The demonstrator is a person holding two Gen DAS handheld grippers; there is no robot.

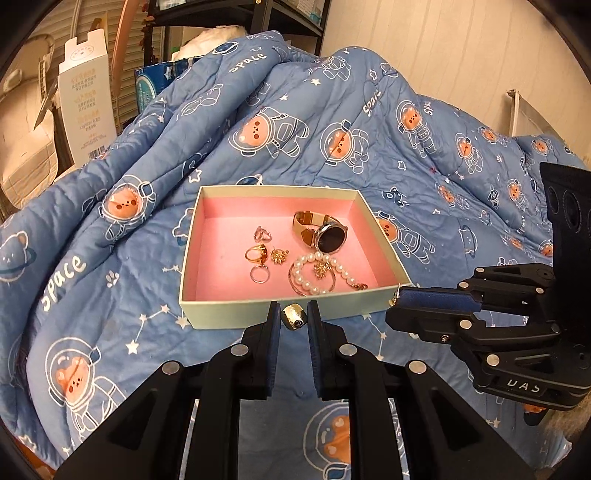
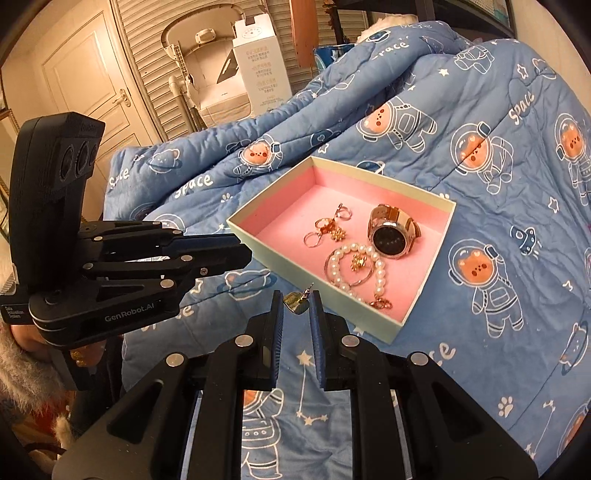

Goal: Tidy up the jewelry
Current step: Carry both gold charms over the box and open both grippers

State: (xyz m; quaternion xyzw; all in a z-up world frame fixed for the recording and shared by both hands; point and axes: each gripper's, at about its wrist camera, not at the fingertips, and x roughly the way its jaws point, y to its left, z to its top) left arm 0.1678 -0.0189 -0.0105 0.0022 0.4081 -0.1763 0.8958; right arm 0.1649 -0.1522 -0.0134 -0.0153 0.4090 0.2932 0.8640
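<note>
A shallow box with a pink lining (image 1: pixel 207 310) (image 2: pixel 424 291) lies on the blue quilt. In it are a watch (image 1: pixel 327 234) (image 2: pixel 391 234), a pearl bracelet (image 1: pixel 321 275) (image 2: pixel 354 269), several gold rings (image 1: pixel 258 254) (image 2: pixel 321 227) and small star earrings (image 1: pixel 279 255). My left gripper (image 1: pixel 293 318) is shut on a wide gold ring (image 1: pixel 293 317) just in front of the box's near wall. My right gripper (image 2: pixel 296 303) is shut on a gold heart earring (image 2: pixel 295 302) at the box's near corner. Each gripper shows side-on in the other's view (image 1: pixel 399 301) (image 2: pixel 243 251).
The blue astronaut-bear quilt (image 1: pixel 332 122) (image 2: pixel 498 369) rises in folds behind the box. White cartons (image 1: pixel 86 107) (image 2: pixel 262 70), a dark shelf (image 1: pixel 236 22) and a white folding chair (image 2: pixel 207 66) stand behind the bed. A door (image 2: pixel 85 81) is at far left.
</note>
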